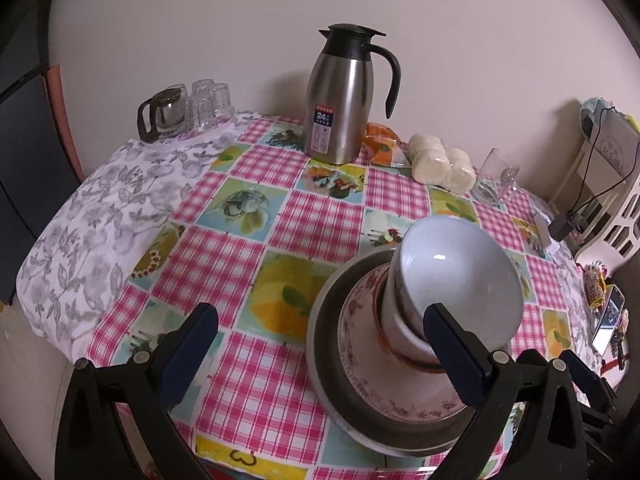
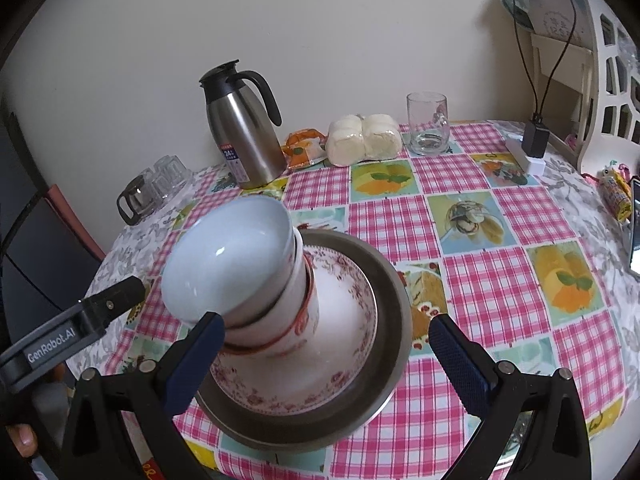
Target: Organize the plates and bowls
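A checked cloth covers the bench (image 2: 500, 288), a steel flask (image 2: 244, 132) kept at its far edge. Near the front edge, bowls (image 2: 240, 268) are nested on a floral plate (image 2: 320, 376) inside a metal pan (image 2: 394, 312), presumably to save space. The left tongs (image 1: 320, 344) and right tongs (image 2: 328, 354) are held wide open, empty.

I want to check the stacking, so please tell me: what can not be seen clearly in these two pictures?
- Both views: how many bowls sit under the pale blue bowl; it hides their insides.
- Both views: the floral plate centre, covered by the bowls.
- Left wrist view: the metal dish near rim, behind the left hand-held gripper.
- Both views: thermos label text, too small.
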Demonstrator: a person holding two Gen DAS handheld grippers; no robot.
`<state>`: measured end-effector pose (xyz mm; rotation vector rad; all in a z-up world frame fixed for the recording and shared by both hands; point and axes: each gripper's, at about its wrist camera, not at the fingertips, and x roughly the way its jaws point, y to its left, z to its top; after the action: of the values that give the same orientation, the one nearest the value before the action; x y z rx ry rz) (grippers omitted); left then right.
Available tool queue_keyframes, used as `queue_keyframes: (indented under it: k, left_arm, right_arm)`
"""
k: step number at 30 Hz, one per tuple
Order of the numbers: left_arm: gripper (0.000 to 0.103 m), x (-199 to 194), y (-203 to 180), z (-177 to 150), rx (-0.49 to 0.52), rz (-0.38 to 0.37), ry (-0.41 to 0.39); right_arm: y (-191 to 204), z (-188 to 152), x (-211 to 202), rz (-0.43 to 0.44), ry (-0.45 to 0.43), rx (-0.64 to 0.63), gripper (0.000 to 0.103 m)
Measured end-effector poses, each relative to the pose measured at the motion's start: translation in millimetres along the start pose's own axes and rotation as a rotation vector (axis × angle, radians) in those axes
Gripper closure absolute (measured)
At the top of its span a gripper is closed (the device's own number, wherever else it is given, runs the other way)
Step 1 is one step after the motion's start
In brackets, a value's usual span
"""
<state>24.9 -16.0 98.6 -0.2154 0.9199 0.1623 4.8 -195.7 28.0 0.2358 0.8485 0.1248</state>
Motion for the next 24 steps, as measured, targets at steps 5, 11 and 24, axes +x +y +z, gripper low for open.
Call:
queue_keyframes:
  k: [5,11,24]
  left_arm:
    - [0.001,5,0,-12,0.026,0.031,0.032]
    - [0.001,14,-2,-30,0.08,0.066,0.084]
    - [0.001,26,9,-61,0.108,0.084,0.193]
  right_arm:
    - [-8,-10,0,-0.022,0.018,0.005,0.0]
    - [-12,-24,7,-0.052,0.061,-0.001,0.0]
    - [-8,-51,18,-0.1,0.131,-0.049,0.0]
